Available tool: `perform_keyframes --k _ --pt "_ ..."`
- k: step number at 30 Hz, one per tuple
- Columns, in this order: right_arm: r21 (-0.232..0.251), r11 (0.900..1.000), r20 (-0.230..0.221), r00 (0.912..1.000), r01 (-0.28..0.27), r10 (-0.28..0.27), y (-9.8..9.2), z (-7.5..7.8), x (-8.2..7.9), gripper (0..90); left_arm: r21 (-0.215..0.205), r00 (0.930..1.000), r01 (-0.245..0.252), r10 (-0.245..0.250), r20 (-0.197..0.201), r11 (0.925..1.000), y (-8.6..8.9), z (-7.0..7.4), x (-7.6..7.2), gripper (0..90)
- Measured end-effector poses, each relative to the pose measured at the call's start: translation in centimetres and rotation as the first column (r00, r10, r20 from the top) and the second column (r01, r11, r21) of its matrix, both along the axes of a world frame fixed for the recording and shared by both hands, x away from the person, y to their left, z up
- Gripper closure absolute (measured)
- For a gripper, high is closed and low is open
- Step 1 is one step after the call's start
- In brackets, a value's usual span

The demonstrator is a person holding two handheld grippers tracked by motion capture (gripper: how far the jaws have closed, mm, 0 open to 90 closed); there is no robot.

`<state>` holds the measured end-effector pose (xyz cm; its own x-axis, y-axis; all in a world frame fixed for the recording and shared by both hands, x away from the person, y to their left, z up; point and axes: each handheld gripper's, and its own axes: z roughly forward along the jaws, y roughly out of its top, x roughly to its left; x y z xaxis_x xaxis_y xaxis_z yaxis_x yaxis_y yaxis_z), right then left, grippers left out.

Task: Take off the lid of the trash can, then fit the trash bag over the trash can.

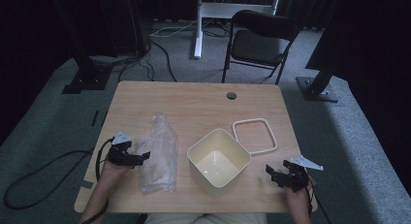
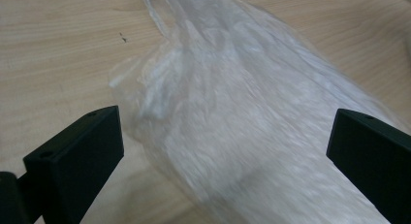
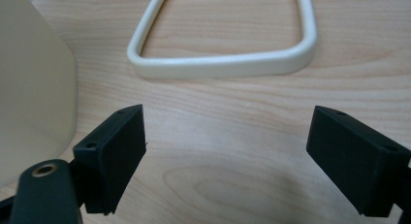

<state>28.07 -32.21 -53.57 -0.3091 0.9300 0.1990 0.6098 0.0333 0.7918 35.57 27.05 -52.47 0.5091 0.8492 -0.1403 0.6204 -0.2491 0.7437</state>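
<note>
My left claw (image 1: 143,156) is spread wide and holds nothing. The plastic bag (image 1: 157,153) lies flat on the table (image 1: 194,100), right in front of it, just past the tips. The bag's long way runs away from me, so I come at its side. My right claw (image 1: 269,172) is spread wide too, far off past the bin (image 1: 219,161), near the ring (image 1: 254,136).

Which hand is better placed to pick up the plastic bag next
Left. The left tool is open right at the plastic bag, which lies between its jaws in the left gripper view. The right tool sits past the bin.
</note>
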Motion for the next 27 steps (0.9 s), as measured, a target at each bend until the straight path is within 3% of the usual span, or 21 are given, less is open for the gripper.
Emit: perform_keyframes --k 8,18,19,23,27 --pt "0.007 1.000 -0.006 0.9997 0.022 -0.022 -0.6 -0.1 -1.0 13.5 0.031 0.9988 -0.031 0.032 -0.037 0.9990 -0.1 -0.8 2.3 0.2" --pt "0.016 0.999 -0.006 0.9993 0.037 -0.037 -1.0 -0.2 -1.9 13.5 0.059 0.9976 -0.037 0.040 -0.056 0.9976 -0.8 -1.7 3.2 0.3" --pt "0.012 0.999 -0.005 0.9992 0.040 -0.040 -1.0 -0.2 -2.0 13.5 0.098 0.9977 -0.043 0.048 -0.048 0.9943 -1.1 -1.7 3.2 0.3" --pt "0.014 0.999 -0.004 0.9991 0.043 -0.043 -1.0 -0.3 -2.0 13.5 0.190 0.9988 -0.037 0.042 -0.023 0.9810 -2.1 -1.9 2.9 1.1" --pt "0.024 0.999 -0.006 0.9991 0.042 -0.042 -1.0 -0.5 -1.6 13.5 0.189 0.9988 -0.041 0.045 -0.017 0.9812 -2.5 -1.8 2.6 2.6"
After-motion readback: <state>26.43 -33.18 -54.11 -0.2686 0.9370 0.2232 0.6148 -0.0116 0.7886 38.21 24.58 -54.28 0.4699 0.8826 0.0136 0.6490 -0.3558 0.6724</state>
